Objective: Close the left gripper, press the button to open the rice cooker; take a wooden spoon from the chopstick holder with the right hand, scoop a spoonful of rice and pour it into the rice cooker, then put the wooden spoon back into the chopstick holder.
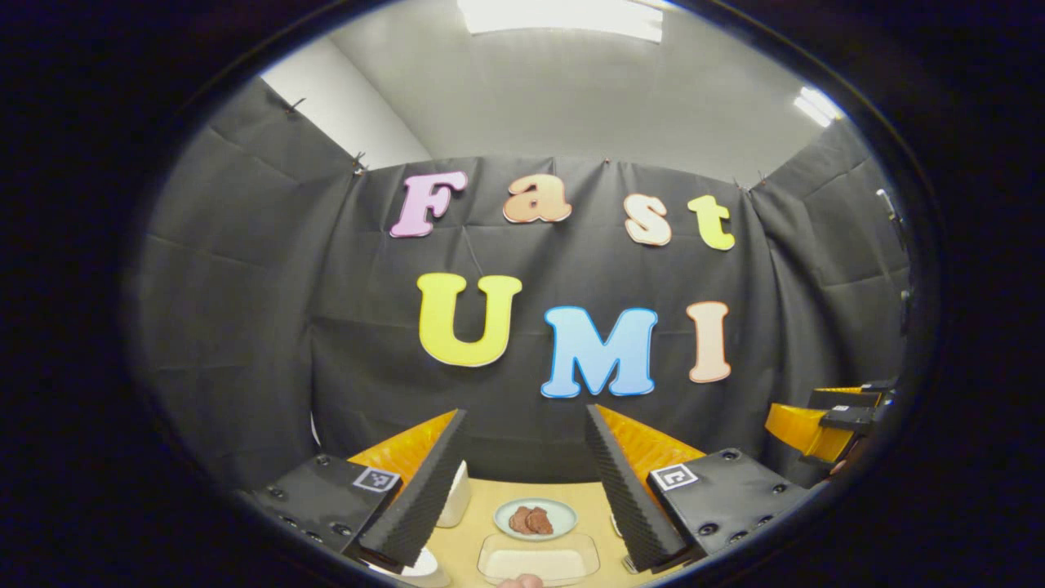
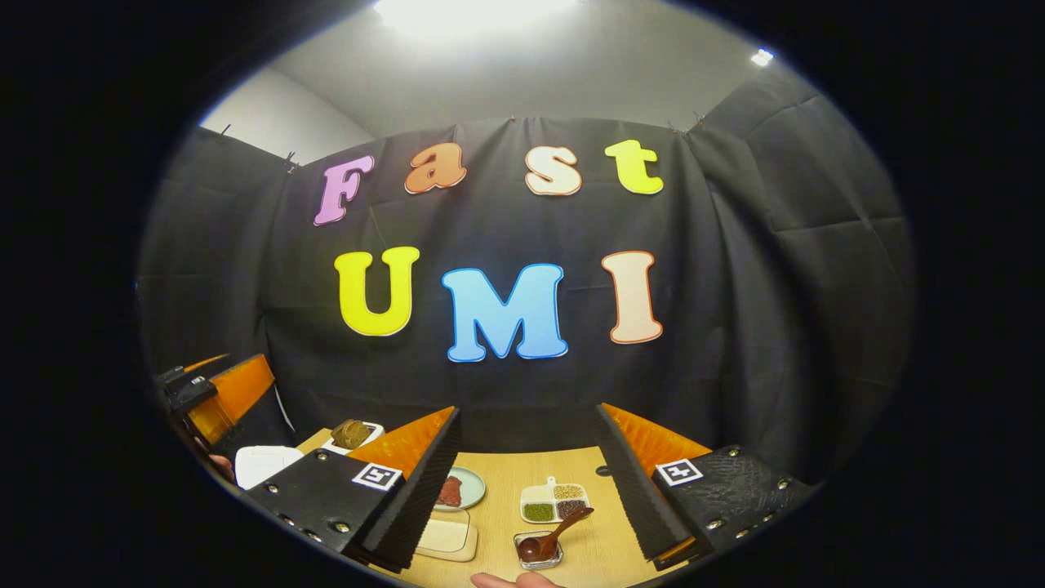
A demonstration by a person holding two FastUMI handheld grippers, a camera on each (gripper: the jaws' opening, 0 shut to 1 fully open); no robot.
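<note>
Left gripper view
- Left claw: released, jaws wide apart, nothing between them, held high over the worktop.
- Plate: pale, round, carrying two brown pieces; toward the worktop's far edge.
- Clear tray: shallow, on the near side of the plate, just beside it.
- White vessel: partly hidden behind the left finger; cannot tell what it is.
- Right claw: at the view's right rim; whether its jaws are apart cannot be told here.

Right gripper view
- Right claw: released, jaws wide apart, empty, above the worktop.
- Wooden spoon: bowl resting in a small clear container near the worktop's near edge; long axis diagonal, handle pointing up and to the right, toward the far edge, bowl low and nearest the camera.
- Divided dish: three compartments of grains, just beyond the spoon.
- White appliance: rounded, at the worktop's left side; likely the rice cooker, lid apparently down.
- A fingertip at the bottom rim.

Risks (judgement)
- Left claw is not yet clenched; pressing the button with spread jaws could straddle or slip off it.
- The spoon's slanted handle may pivot in the jaws and tip its container, or spill rice.
</note>
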